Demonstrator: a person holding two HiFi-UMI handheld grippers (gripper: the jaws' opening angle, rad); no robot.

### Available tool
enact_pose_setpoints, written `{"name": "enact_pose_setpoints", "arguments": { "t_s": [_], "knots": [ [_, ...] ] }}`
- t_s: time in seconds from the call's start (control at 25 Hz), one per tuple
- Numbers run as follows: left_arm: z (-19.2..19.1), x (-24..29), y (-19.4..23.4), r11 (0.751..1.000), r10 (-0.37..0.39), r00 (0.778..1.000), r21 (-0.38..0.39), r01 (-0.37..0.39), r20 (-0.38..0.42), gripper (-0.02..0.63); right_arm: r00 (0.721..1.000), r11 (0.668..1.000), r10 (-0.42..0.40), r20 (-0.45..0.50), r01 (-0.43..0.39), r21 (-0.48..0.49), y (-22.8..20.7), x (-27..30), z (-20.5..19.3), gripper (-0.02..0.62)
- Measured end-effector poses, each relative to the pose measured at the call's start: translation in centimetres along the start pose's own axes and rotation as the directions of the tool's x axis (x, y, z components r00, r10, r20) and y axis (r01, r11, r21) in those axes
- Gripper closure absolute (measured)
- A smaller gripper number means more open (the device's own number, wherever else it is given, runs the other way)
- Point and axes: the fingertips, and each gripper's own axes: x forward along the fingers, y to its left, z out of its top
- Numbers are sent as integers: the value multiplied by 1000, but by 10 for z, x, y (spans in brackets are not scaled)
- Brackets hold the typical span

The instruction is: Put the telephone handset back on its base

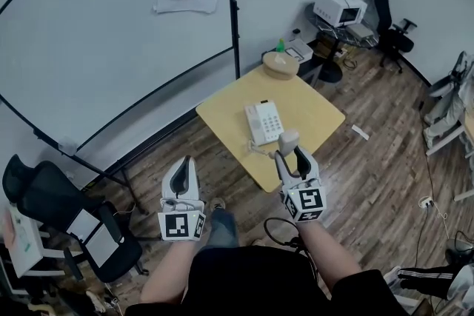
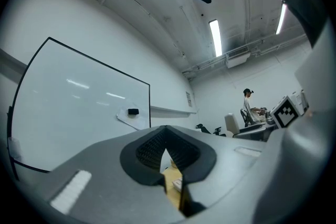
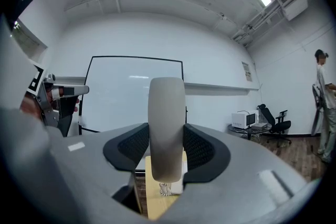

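Only one vessel shows on the table: a round tan bowl at the far corner; what it holds cannot be made out. The telephone base lies flat near the middle of the table, toward the near-left edge, its keypad up and its cradle bare. The handset is off the base, over the table's near corner, just beside the base's near end; its coiled cord runs along the tabletop by that end.

The right gripper is clamped on the handset, a pad pressed to each side of its body; the handset stands upright between the jaws, with its rounded end rising above them. This gripper points roughly level across the table from the near corner, its marker cube toward the head camera, on a bare forearm that comes up from the bottom of the head view.

The left gripper hangs off the table, outside the near-left edge and over the wooden floor; its jaws meet at the tips with nothing between them. It tilts slightly upward toward the whiteboard; the two grippers are well apart.
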Motion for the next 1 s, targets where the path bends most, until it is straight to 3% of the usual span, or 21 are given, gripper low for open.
{"name": "enact_pose_setpoints", "arguments": {
  "t_s": [0.24,0.52,1.0],
  "knots": [
    [-25,50,6,999,-37,999,-24,36,-10,607,1000,1000,-17,-17,17,-1,-13,34,-9,382],
    [-71,130,44,996,-71,997,-64,69,-40,607,998,1000,-15,-58,14,-16,-22,110,-21,382],
    [-117,257,96,979,-164,985,-130,155,-59,607,989,998,-52,-139,48,-37,-34,209,-20,382]
  ]
}}
